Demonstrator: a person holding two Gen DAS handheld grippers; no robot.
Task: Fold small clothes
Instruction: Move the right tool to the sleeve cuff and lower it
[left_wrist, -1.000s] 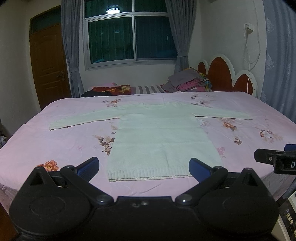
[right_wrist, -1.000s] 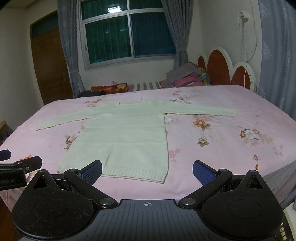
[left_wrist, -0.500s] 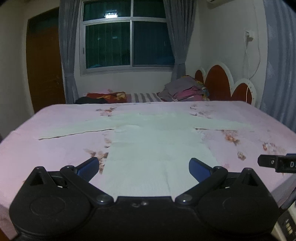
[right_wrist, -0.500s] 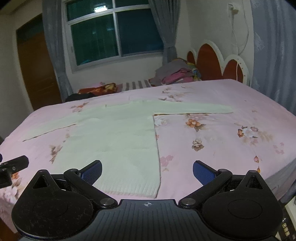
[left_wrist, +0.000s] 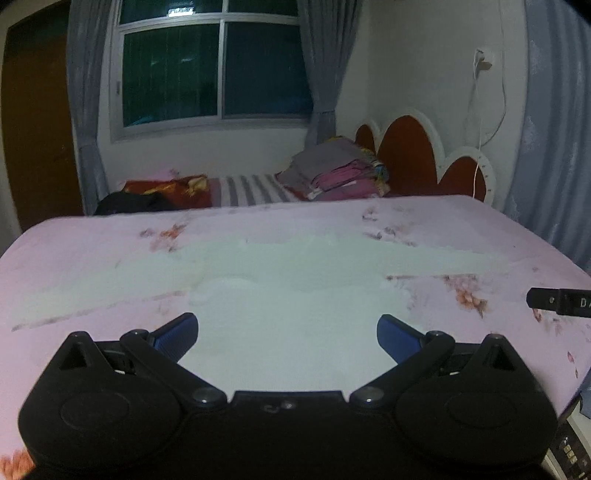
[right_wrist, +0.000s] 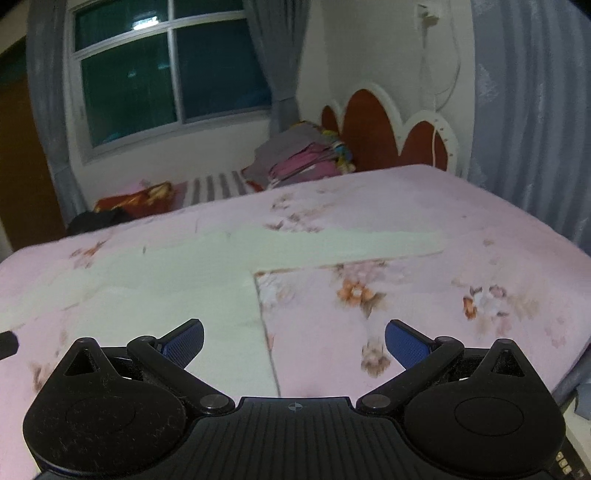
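Observation:
A pale green long-sleeved sweater (left_wrist: 288, 295) lies flat on the pink floral bed sheet (left_wrist: 92, 240), sleeves spread to both sides. My left gripper (left_wrist: 287, 334) is open and empty, low over the sweater's lower body. The sweater also shows in the right wrist view (right_wrist: 177, 291). My right gripper (right_wrist: 294, 341) is open and empty, straddling the sweater's right side edge near the hem. The hem is hidden below both grippers. The right gripper's tip shows at the right edge of the left wrist view (left_wrist: 557, 301).
A stack of folded clothes (left_wrist: 336, 170) sits at the far side by the red scalloped headboard (left_wrist: 413, 155). A red and a dark garment (left_wrist: 147, 194) lie at the back left. The bed's near right corner (right_wrist: 569, 373) drops off.
Both grippers have moved forward and down toward the sweater; its hem has passed out of sight beneath them. Both stay open.

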